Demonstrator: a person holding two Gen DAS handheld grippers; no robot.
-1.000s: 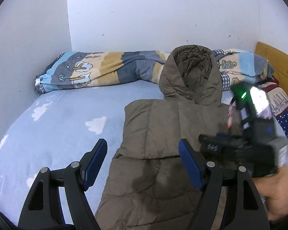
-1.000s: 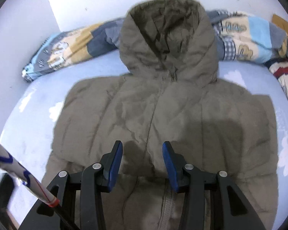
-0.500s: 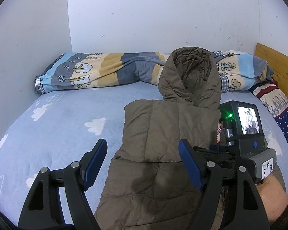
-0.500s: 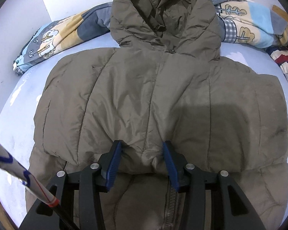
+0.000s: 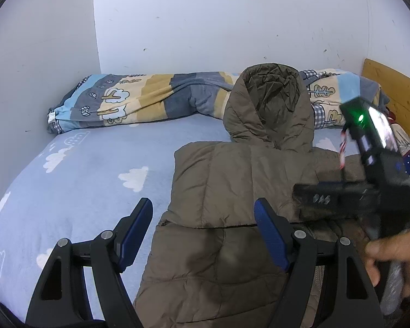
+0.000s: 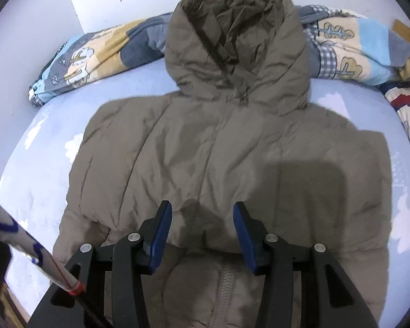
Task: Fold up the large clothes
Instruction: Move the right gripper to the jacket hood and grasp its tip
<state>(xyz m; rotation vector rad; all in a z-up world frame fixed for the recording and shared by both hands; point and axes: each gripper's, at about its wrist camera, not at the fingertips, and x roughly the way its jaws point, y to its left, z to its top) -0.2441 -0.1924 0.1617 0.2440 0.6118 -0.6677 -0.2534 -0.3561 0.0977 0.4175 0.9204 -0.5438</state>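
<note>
Jacket (image 6: pixel 232 158) lay flat on the bed (image 5: pixel 76 180), hood toward the far wall, its long axis running near to far. My right gripper (image 6: pixel 202 235) hovered over the folded lower edge at the centre zip, jaws part open and empty; my left gripper (image 5: pixel 203 232) hung wide open and empty at the jacket's left edge.

a blue cloud-print bed (image 5: pixel 76 180) — brown hooded jacket (image 6: pixel 232 147) and rolled quilt (image 5: pixel 139 98) on it.

The right gripper (image 6: pixel 202 228) has been lifted off the folded edge of the jacket (image 6: pixel 232 150) that lay between its pads half a second ago; nothing is between them now. In the left wrist view it is blurred at 3 o'clock.
</note>
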